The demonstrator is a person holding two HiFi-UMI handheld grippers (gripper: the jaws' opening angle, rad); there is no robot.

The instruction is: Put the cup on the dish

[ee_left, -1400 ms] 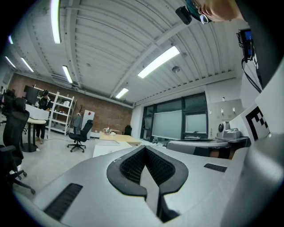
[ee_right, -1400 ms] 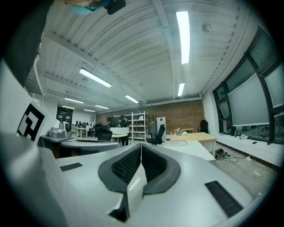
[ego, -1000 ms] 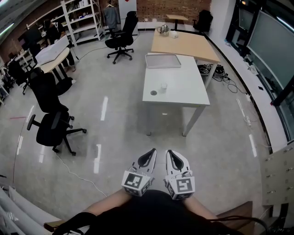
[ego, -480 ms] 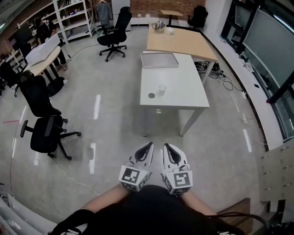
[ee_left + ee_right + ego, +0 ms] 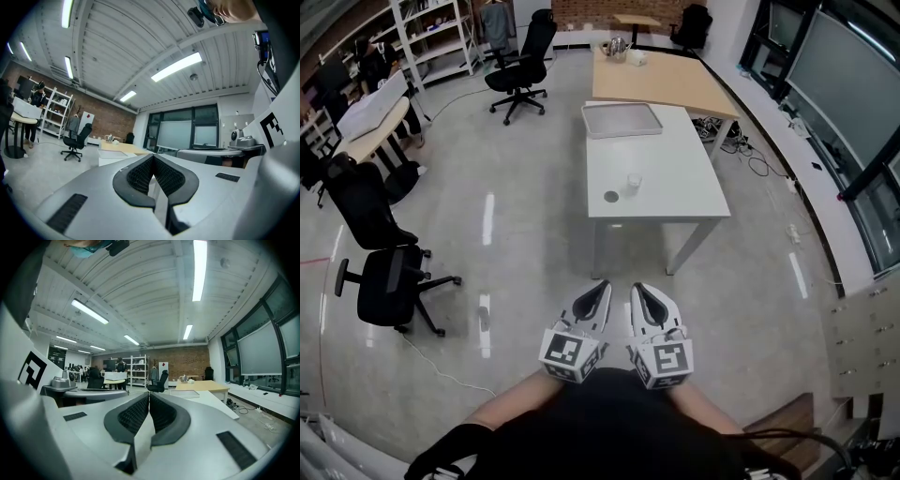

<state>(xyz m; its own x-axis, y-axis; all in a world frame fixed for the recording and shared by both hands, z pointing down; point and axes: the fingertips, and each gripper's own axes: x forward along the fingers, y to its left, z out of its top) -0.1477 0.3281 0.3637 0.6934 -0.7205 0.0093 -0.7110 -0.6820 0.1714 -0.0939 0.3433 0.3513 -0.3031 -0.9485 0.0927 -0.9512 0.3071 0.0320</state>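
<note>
Only the head view shows the small clear cup (image 5: 633, 182) beside the grey dish (image 5: 611, 197) on the counter (image 5: 675, 202) — the left hand-held gripper (image 5: 153, 157) and right hand-held gripper (image 5: 149, 394) are closed, empty.

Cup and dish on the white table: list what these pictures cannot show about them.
- Cup, head view: too far and small to tell whether anything is inside.
- Dish, head view: too small to judge its rim or depth.
- Both gripper views: neither shows; the closed jaws fill the foreground.

An open-plan office: swivel chairs (image 5: 386, 281), desks (image 5: 675, 187), metal shelving (image 5: 431, 37), brick wall (image 5: 187, 359).
</note>
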